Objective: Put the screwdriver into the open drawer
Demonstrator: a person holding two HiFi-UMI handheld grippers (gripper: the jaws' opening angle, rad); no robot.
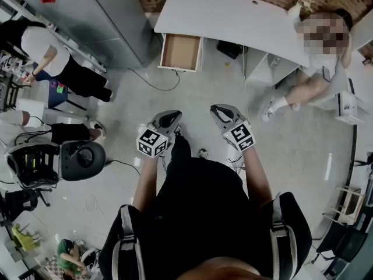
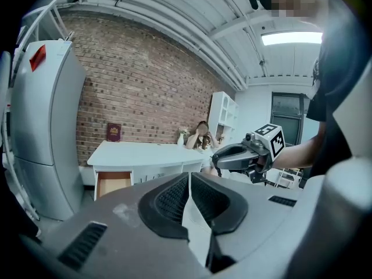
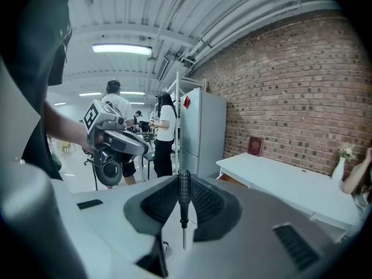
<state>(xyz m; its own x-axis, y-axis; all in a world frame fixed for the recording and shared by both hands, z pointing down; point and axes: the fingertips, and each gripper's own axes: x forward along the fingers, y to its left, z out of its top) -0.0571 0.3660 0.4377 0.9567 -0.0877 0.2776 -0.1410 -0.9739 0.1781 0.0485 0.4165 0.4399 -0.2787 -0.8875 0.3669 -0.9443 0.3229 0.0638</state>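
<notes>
Your right gripper (image 1: 223, 113) had its ribbed black rubber pads (image 3: 209, 205) partly apart and clamped on the slim screwdriver with the dark knurled handle and thin metal shaft (image 3: 183, 193), handle at the jaw tips. It was well apart from the open boxy wooden drawer (image 1: 180, 52) under the smooth white desk (image 1: 233, 16). Your left gripper (image 2: 189, 182) had its jaws together, nothing between.
</notes>
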